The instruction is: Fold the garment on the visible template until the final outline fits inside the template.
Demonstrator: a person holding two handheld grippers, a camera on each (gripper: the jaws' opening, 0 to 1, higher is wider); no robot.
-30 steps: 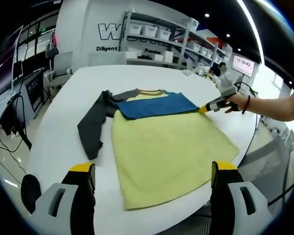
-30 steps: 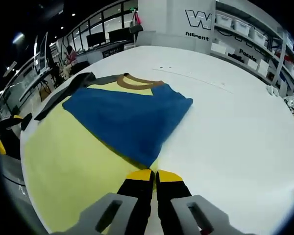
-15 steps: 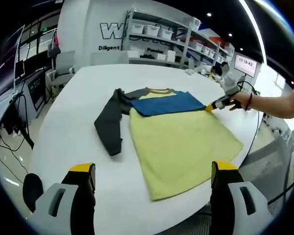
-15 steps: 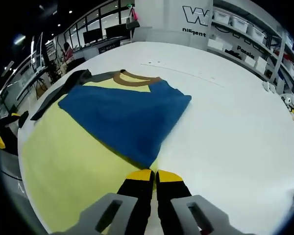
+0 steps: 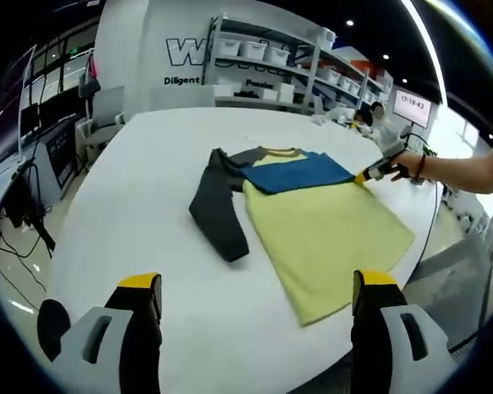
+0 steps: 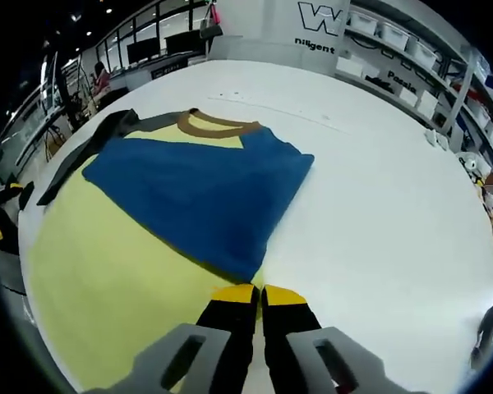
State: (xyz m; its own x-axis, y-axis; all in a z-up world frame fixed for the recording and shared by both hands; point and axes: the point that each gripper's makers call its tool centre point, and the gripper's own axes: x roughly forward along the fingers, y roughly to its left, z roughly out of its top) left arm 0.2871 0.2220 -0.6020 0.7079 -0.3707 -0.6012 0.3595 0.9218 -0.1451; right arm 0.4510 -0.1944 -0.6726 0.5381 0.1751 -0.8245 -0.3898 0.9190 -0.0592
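A yellow shirt (image 5: 329, 238) is spread flat on a round white table (image 5: 140, 197). In the left gripper view, the shirt lies right of the table's middle, with its brown collar (image 5: 281, 152) at the far end. A blue sleeve (image 5: 300, 172) is folded across the chest, and a dark grey sleeve (image 5: 218, 205) trails out to the left, down toward the near side.

The left gripper (image 5: 251, 300) is held above the table's near edge, well apart from the shirt, with its yellow-tipped jaws wide apart and nothing between them.

The right gripper (image 6: 258, 294) is seen at the shirt's right edge, where the tip of the blue sleeve meets the yellow cloth. Its jaws are pressed together there; whether cloth is pinched between them cannot be told. In the left gripper view it (image 5: 370, 172) is seen at the far right, held by a hand (image 5: 403, 168).

Shelves with bins (image 5: 271, 57) stand beyond the table.
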